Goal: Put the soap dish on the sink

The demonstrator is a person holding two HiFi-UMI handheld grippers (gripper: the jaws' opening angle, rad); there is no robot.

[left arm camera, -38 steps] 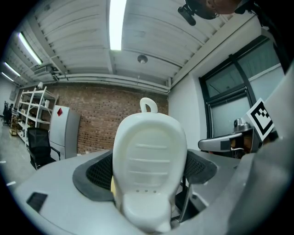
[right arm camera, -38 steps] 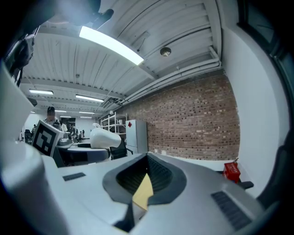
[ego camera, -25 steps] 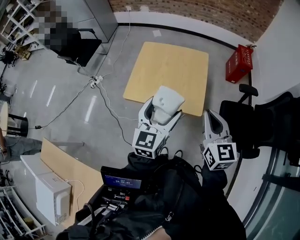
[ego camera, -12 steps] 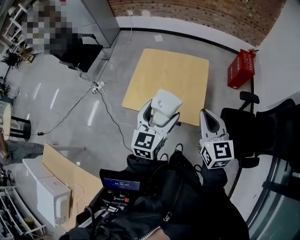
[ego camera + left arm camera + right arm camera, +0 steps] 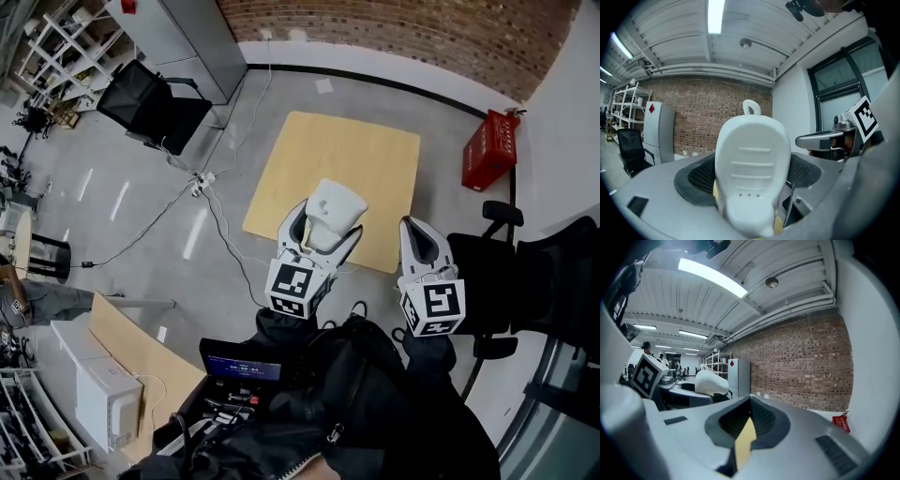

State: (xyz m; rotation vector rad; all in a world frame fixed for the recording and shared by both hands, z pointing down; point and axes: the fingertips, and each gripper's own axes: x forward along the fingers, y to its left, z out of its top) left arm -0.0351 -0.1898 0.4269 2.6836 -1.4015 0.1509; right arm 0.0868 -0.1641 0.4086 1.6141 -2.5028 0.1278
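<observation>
Aloft, soap dish (image 5: 336, 202) in left tongs (image 5: 326, 225)

Soap dish (image 5: 336, 206) in left gripper (image 5: 327, 225) — right gripper (image 5: 418, 236) alongside, to right.

Floor below me, head view: light wooden tabletop (image 5: 375, 159) at centre; red case (image 5: 490, 150) upper right, beside the white wall; black chair (image 5: 155, 111) upper left — power strip (image 5: 200, 182) with trailing cables just below it; brick wall (image 5: 412, 37) along the top edge.
</observation>
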